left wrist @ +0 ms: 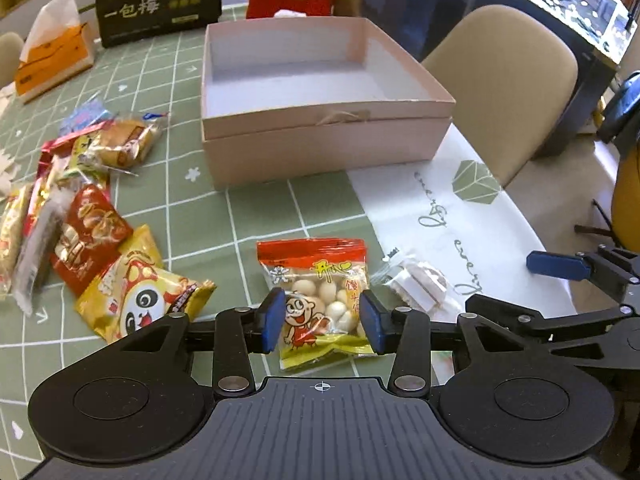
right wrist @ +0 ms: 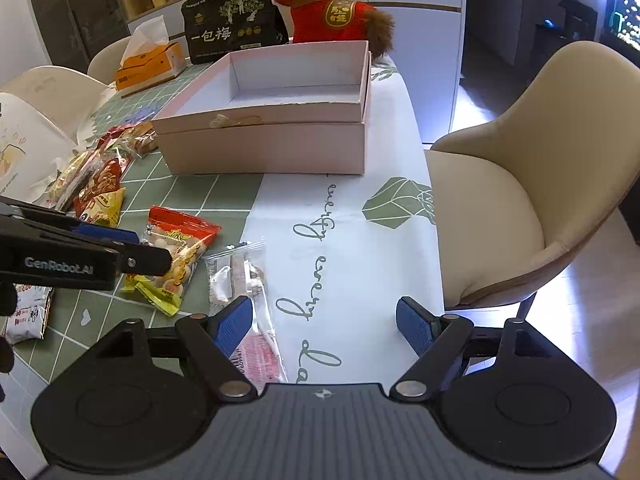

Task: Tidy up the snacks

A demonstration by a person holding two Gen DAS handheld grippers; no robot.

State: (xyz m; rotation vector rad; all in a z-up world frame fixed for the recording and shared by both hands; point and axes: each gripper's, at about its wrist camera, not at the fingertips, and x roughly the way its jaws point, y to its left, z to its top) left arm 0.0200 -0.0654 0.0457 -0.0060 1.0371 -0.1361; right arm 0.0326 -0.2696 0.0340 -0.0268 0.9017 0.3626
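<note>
Your task is almost all in front of you: the pink box (left wrist: 320, 136) stands open on the table (left wrist: 256, 216) and I can see nothing inside it, so no snack has been put away yet, as far as these views show. Your left gripper (left wrist: 324, 320) hangs over the bag of small round biscuits (left wrist: 316, 280), with one blue pad on each side of the bag. The pads stand apart at about the width of the bag, and I cannot tell if they touch it; the bag looks to be lying flat on the table, not lifted. Your right gripper (right wrist: 324, 326) is spread wide and holds nothing; it hovers over the white part of the tablecloth, just beside a clear zip bag (right wrist: 244, 280) with some pale pieces in it. To the left of the box a pile of snack packets (left wrist: 80, 216) waits, among them a yellow packet with a panda face (left wrist: 140, 292). In my judgement the work is at its very beginning: the biscuit bag is likely the first one to go, then the clear bag, then the whole pile. The tissue box (left wrist: 52, 60), the black bag (left wrist: 158, 4) and the red plush toy (right wrist: 332, 12) behind the box seem not to be part of the sorting.
</note>
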